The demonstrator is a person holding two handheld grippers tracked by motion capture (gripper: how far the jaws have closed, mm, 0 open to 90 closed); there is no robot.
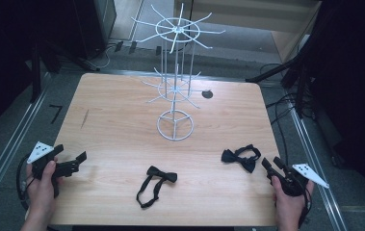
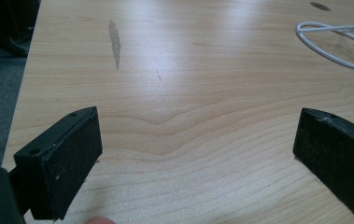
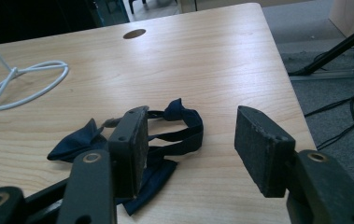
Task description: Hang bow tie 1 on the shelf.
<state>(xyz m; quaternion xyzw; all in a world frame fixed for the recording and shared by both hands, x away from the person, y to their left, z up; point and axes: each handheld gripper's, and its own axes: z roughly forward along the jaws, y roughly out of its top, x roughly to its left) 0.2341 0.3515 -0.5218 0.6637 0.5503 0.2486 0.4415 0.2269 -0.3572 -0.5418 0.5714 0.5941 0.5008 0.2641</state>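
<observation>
The right gripper [image 3: 188, 154] stands with its jaws apart and nothing pinched; the dark bow tie [image 3: 132, 140] lies flat on the desk [image 3: 212, 56] just ahead of it, partly behind the left-hand jaw in the right gripper view. The risk, as I judge it, is a bad bite — closing from here could catch only the thin strap loop, so the bow dangles or slips out, or the jaw could drag the soft cloth across the wood. The left gripper [image 2: 198, 154] is also wide open over bare desk.

The high view adds what the gripper views lack: a second bow tie [image 1: 156, 185] near the front edge, and the full white wire rack [image 1: 175, 72] with its hooks — the gripper views catch just its ring base [image 3: 25, 84].
</observation>
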